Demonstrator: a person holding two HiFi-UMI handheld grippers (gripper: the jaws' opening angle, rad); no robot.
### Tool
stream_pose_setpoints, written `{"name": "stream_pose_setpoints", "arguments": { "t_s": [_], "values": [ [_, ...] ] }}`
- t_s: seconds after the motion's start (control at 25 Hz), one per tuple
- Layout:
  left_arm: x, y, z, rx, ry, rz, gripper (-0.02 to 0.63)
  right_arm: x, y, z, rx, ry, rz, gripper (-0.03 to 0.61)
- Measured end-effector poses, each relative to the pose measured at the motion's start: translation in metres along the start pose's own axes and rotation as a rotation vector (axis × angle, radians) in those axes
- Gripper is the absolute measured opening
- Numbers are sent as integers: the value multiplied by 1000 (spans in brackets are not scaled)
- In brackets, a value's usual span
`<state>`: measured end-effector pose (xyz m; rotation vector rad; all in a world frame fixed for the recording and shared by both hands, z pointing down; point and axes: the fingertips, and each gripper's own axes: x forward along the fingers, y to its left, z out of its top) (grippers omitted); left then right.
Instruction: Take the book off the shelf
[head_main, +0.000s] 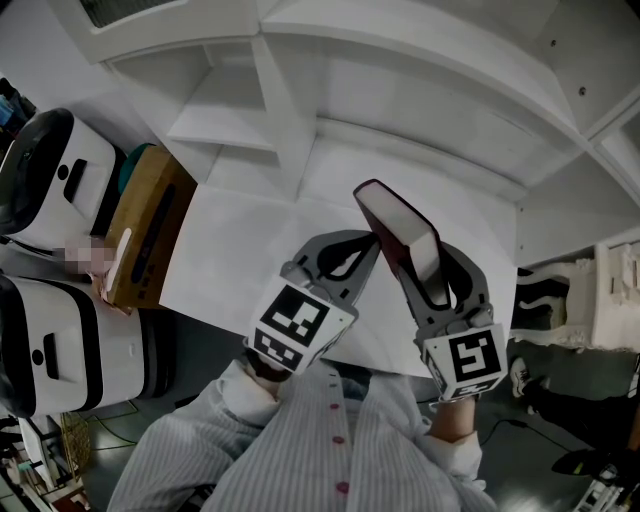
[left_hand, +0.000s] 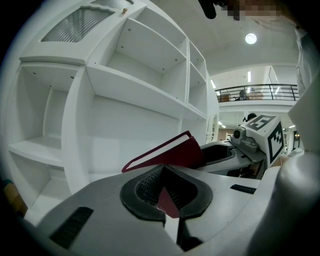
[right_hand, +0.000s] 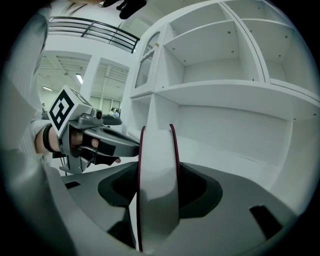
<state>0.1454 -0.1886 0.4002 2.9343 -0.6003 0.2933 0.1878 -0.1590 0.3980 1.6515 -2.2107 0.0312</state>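
A dark red book (head_main: 398, 222) with white pages is off the boards, in front of the white shelf unit (head_main: 420, 130). My right gripper (head_main: 426, 256) is shut on the book, its jaws wide around the page block (right_hand: 157, 165), fore-edge towards its camera. My left gripper (head_main: 368, 246) reaches in from the left and meets the book's lower corner. In the left gripper view a thin red corner sits pinched between the pads (left_hand: 145, 187), and the rest of the book (left_hand: 172, 152) slants up beyond the left gripper (left_hand: 162, 181). The right gripper (right_hand: 157, 187) hides the book's lower part.
Empty white compartments (left_hand: 145, 55) rise behind the book. A brown wooden box (head_main: 150, 235) and two white machines (head_main: 50, 175) stand at the left. The person's striped sleeves (head_main: 300, 450) fill the bottom of the head view. The floor with shoes (head_main: 545, 300) lies at the right.
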Motion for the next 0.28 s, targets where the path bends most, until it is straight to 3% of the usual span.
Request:
{"name": "stream_pose_setpoints", "arguments": {
  "t_s": [0.28],
  "values": [
    [-3,4,0,2,1,6,9,1,4,4,-23,-11,18,229]
  ]
}}
